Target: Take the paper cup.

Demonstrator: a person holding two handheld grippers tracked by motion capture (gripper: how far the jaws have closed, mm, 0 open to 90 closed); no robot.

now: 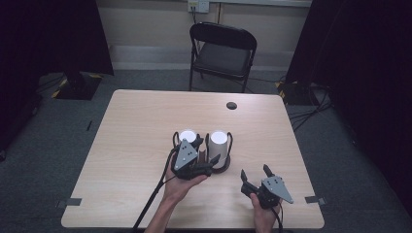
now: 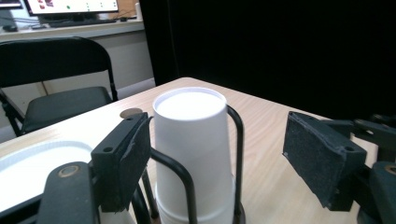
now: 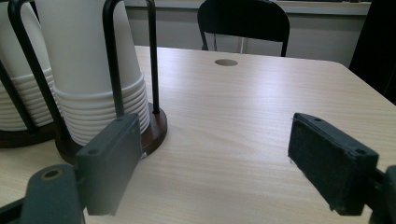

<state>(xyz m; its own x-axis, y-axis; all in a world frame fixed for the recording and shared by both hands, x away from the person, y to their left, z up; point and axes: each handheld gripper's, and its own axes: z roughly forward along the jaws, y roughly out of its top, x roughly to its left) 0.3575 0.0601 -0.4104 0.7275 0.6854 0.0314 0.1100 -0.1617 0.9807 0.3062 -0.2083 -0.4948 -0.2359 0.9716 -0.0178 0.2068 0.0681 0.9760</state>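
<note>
On the pale wooden worktop (image 1: 145, 145), a little toward the person's side of its middle, two stacks of white paper cups stand upside down side by side, each inside a black wire holder on a dark round base. From the high view the left stack (image 1: 187, 136) sits partly behind the left hand-held gripper (image 1: 203, 156), which is at the holders; the right stack (image 1: 218, 144) stands just beside it. Its jaws are spread wide — in the left gripper view the right stack (image 2: 194, 149) rises between and beyond the two black pads, touching neither, with a wire loop (image 2: 236, 154) curving up its side. The right hand-held gripper (image 1: 254, 175) hovers near the worktop's front right, apart from the holders, jaws likewise wide and gripping nothing. Its own view has the nearer stack (image 3: 93, 65) at the left, many rims nested above the brown base (image 3: 156, 130), with bare worktop between the pads. Beyond the far edge stands a black folding chair (image 1: 223, 51), and a small dark round hole (image 1: 231, 105) marks the worktop near that edge.
</note>
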